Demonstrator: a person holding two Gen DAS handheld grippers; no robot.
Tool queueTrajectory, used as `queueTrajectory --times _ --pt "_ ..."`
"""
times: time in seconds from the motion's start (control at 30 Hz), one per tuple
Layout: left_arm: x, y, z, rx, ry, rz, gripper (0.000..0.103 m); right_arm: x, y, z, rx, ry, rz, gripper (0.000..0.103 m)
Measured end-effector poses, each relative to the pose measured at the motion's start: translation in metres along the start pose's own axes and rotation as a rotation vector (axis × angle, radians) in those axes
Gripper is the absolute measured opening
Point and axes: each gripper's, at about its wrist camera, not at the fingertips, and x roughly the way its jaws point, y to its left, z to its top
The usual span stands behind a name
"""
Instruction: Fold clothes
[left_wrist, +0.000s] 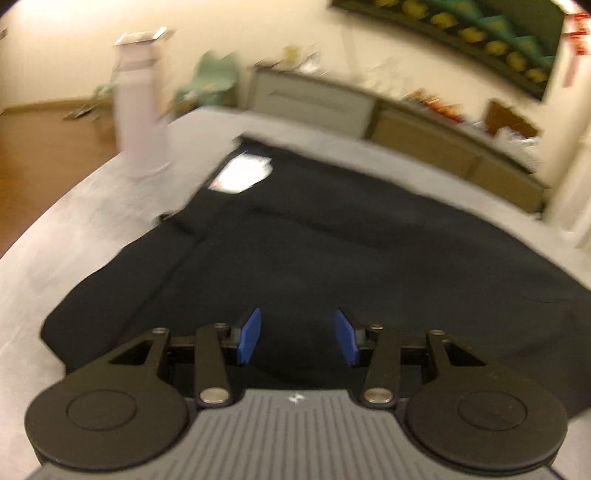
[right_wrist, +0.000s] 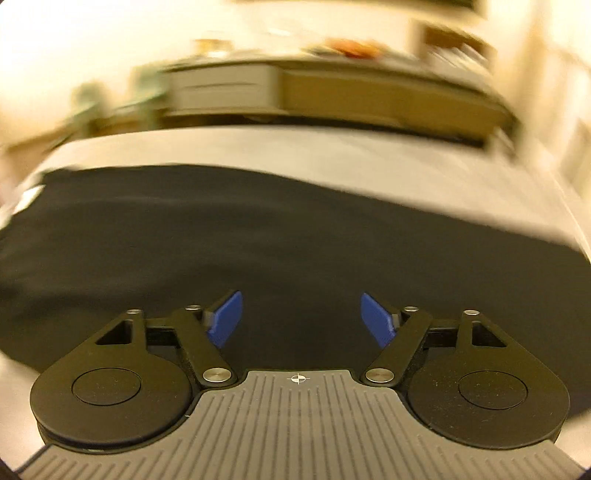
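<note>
A black garment (left_wrist: 314, 236) lies spread flat on a light grey table (left_wrist: 74, 221), with a white label (left_wrist: 242, 173) near its far left edge. My left gripper (left_wrist: 298, 334) is open, its blue pads (left_wrist: 249, 336) apart just above the garment's near edge, holding nothing. In the right wrist view the same black garment (right_wrist: 258, 240) covers the table (right_wrist: 295, 151). My right gripper (right_wrist: 301, 317) is open and empty above the garment's near part. Both views are blurred.
A tall white bottle (left_wrist: 138, 110) stands on the table's far left corner. Low cabinets (left_wrist: 424, 136) with clutter on top line the back wall, with a green chair (left_wrist: 212, 79) to their left. Brown floor shows at the left.
</note>
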Motion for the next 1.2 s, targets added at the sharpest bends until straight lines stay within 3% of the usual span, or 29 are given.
queueTrajectory --times 0.13,0.2,0.23,0.3,0.33,0.4,0.47,0.5,0.53,0.57,0.6,0.7,0.73,0.8,0.87,0.93,0.97,1.03,1.07,1.1,1.17,1.2 --pt "0.009 0.004 0.004 0.06 -0.02 0.159 0.042 0.002 -0.113 -0.031 0.132 0.006 -0.096 0.065" --pt "0.009 -0.003 0.007 0.041 -0.005 0.191 0.042 0.0 -0.151 -0.044 0.122 -0.036 -0.138 0.08" --pt "0.009 -0.009 0.008 0.049 0.003 0.217 0.041 0.0 -0.165 -0.044 0.142 -0.033 -0.157 0.08" --pt "0.003 -0.022 0.011 0.07 -0.001 0.211 0.042 -0.001 -0.192 -0.044 0.182 -0.027 -0.195 0.079" --pt "0.001 -0.026 0.014 0.082 -0.008 0.171 0.044 -0.002 -0.206 -0.044 0.202 -0.024 -0.214 0.078" --pt "0.007 -0.029 0.014 0.099 0.024 0.142 0.048 -0.012 -0.219 -0.045 0.215 -0.049 -0.211 0.063" --pt "0.012 -0.03 0.015 0.111 0.05 0.123 0.05 -0.019 -0.214 -0.05 0.212 -0.104 -0.086 0.063" --pt "0.013 -0.023 0.015 0.101 0.047 0.139 0.06 -0.017 -0.213 -0.054 0.17 -0.079 -0.062 0.064" --pt "0.013 -0.016 0.016 0.089 0.046 0.16 0.063 -0.015 -0.211 -0.058 0.127 -0.054 -0.037 0.066" --pt "0.011 -0.008 0.018 0.069 0.05 0.192 0.063 -0.015 -0.208 -0.065 0.05 -0.066 -0.076 0.071" --pt "0.007 -0.001 0.019 0.049 0.052 0.218 0.062 -0.016 -0.221 -0.067 0.076 -0.058 -0.104 0.087" --pt "-0.016 -0.003 0.018 0.036 0.036 0.214 0.049 -0.019 -0.254 -0.072 0.148 -0.039 -0.175 0.083" --pt "-0.024 -0.007 0.017 0.037 0.027 0.192 0.049 -0.02 -0.26 -0.071 0.165 -0.037 -0.189 0.077" --pt "-0.043 -0.026 0.012 0.06 -0.008 0.047 0.052 -0.023 -0.245 -0.061 0.141 -0.055 -0.229 0.063" --pt "-0.045 -0.046 0.005 0.104 0.016 -0.072 0.053 -0.031 -0.213 -0.047 0.061 -0.127 -0.12 0.064" --pt "-0.033 -0.063 -0.007 0.176 0.093 -0.098 0.053 -0.027 -0.184 -0.043 -0.026 -0.137 -0.001 0.071" --pt "-0.029 -0.068 -0.012 0.214 0.11 -0.071 0.051 -0.02 -0.185 -0.045 -0.031 -0.113 0.001 0.072" --pt "-0.031 -0.07 -0.017 0.28 0.085 -0.007 0.06 -0.004 -0.188 -0.049 -0.039 -0.064 0.002 0.076" --pt "-0.032 -0.061 -0.014 0.248 0.088 0.035 0.067 0.003 -0.189 -0.05 -0.044 -0.039 0.003 0.083" --pt "-0.033 -0.053 -0.011 0.217 0.09 0.077 0.072 0.004 -0.203 -0.049 -0.013 -0.036 -0.039 0.083" --pt "-0.032 -0.037 -0.002 0.169 0.093 0.151 0.07 0.006 -0.235 -0.048 0.066 -0.032 -0.107 0.084" --pt "-0.034 -0.032 0.002 0.165 0.093 0.189 0.062 0.007 -0.246 -0.046 0.096 -0.024 -0.12 0.085"
